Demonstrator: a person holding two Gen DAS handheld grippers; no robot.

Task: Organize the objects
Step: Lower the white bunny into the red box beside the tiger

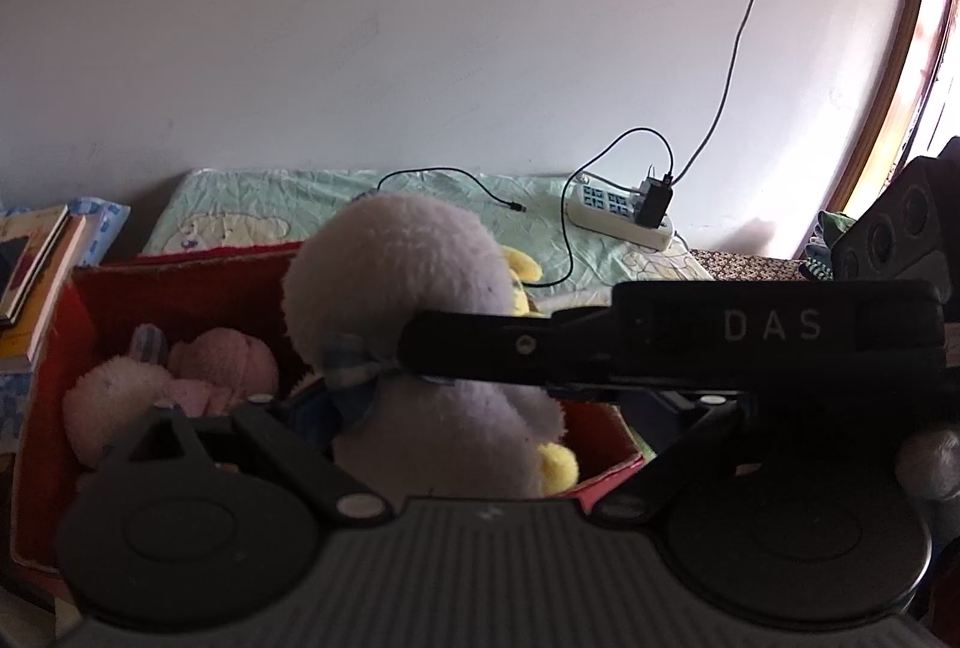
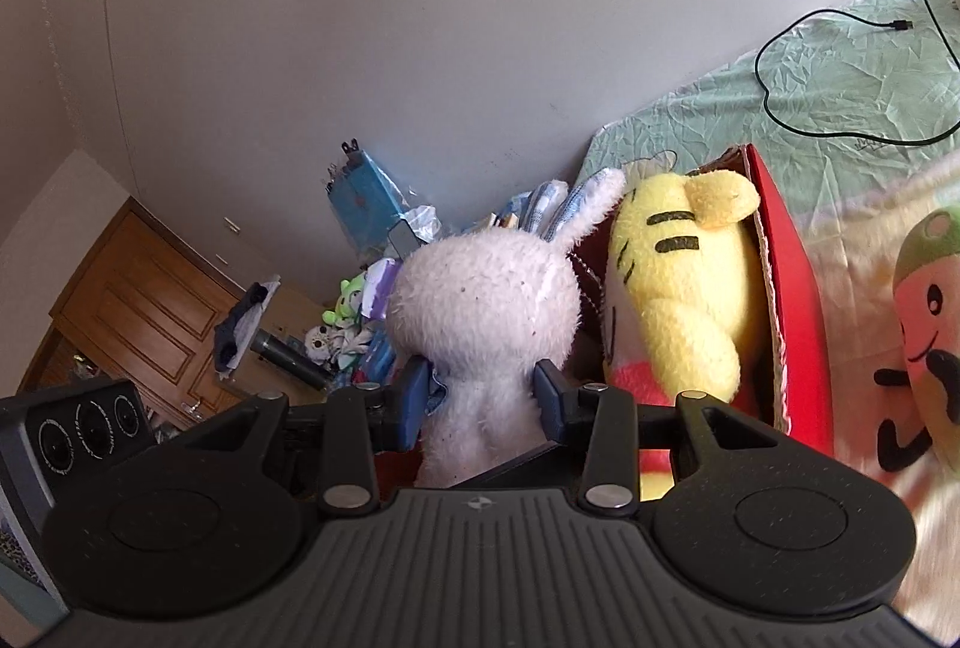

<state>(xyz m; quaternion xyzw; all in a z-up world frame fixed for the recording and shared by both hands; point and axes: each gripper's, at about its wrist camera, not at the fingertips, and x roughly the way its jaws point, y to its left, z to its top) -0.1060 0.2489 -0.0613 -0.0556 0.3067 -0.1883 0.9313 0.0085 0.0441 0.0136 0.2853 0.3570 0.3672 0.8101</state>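
The right claw (image 2: 483, 393) is pinching the white bunny plush (image 2: 486, 312) by its neck over the red box (image 2: 798, 300), the left claw (image 1: 384, 390) gaping alongside; judging by the crowding, the bunny risks toppling onto the bed (image 2: 840, 108).

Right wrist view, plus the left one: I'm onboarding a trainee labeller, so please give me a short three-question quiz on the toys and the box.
1. True or false: the right gripper has its fingers closed on the neck of the white bunny.
2. Which toy sits in the red box just beside the bunny? A: the yellow striped plush. B: the carrot plush. C: a blue teddy bear.
3. Fill in: in the left wrist view, the pink plush lies ___ the red box.

Key: 1 true; 2 A; 3 inside.
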